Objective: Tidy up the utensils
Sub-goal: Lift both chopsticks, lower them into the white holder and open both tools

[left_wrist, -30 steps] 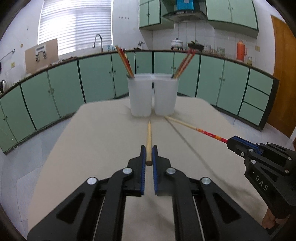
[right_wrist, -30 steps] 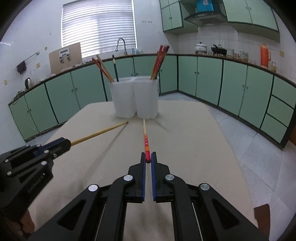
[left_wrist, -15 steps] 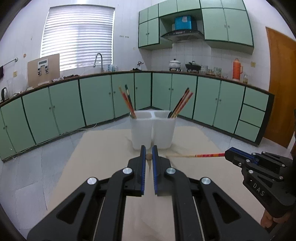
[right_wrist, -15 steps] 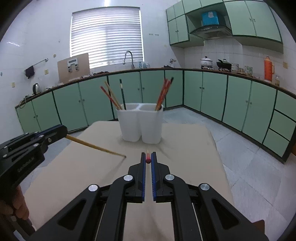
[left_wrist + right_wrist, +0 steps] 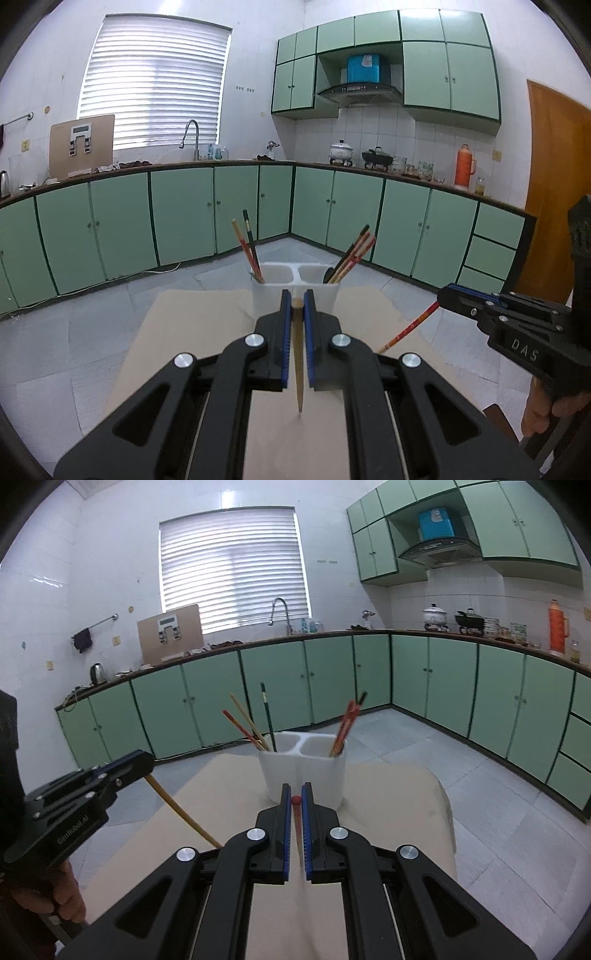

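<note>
My left gripper (image 5: 296, 303) is shut on a plain wooden chopstick (image 5: 298, 369), which hangs tip-down over the tan table (image 5: 192, 325). My right gripper (image 5: 295, 799) is shut on a red chopstick (image 5: 296, 818), also pointing down. It shows at the right of the left wrist view (image 5: 406, 329). A white two-compartment holder (image 5: 295, 291) stands at the table's far end with several chopsticks in each compartment; it also shows in the right wrist view (image 5: 304, 771). Both grippers are lifted, short of the holder.
Green kitchen cabinets (image 5: 184, 218) and a counter run around the room behind the table. The table's far edge lies just beyond the holder. A brown door (image 5: 554, 184) is at the right. Grey tiled floor surrounds the table.
Both grippers rose and tilted up, lifting their chopsticks off the table. The chopsticks swung from lying forward to hanging tip-down. The holder now appears lower in both views.
</note>
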Available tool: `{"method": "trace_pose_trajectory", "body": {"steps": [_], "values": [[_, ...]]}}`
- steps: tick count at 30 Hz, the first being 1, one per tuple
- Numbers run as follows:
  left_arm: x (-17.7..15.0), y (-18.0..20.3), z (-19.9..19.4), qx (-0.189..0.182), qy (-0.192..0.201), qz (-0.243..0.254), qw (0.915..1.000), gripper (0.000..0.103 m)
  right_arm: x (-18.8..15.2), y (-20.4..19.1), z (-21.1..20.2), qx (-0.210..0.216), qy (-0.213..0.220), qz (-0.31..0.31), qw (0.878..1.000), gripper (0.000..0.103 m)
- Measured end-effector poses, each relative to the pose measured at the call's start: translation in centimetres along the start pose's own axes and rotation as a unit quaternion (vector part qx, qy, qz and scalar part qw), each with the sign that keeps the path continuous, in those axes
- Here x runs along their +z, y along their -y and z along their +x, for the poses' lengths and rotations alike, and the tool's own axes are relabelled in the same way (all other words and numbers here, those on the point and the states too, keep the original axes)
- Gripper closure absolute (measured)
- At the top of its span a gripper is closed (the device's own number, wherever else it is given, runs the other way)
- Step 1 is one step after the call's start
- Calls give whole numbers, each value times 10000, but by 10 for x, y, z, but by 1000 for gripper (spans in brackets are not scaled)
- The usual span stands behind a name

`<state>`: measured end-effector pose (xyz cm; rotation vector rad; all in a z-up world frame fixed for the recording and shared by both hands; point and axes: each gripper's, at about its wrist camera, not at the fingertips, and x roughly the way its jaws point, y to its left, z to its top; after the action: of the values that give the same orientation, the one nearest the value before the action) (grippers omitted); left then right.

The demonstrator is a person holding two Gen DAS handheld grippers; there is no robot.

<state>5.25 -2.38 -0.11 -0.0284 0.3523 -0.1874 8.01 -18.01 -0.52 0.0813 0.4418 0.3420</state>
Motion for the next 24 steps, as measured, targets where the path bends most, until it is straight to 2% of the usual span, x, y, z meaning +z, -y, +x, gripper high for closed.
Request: {"method": "trace_pose_trajectory", "body": {"steps": [11,15,24], "values": [[34,-9,4,-269,104,-101,9995,97,48,-2,5,313,110,-305,9990,97],[55,-7,1,-285,366,7,9989,97,69,-1,7,352,278,-348,9984,97],[118,3,9,-210,1041,195,9942,97,141,0,29,250,787,-487,9954,98]]}}
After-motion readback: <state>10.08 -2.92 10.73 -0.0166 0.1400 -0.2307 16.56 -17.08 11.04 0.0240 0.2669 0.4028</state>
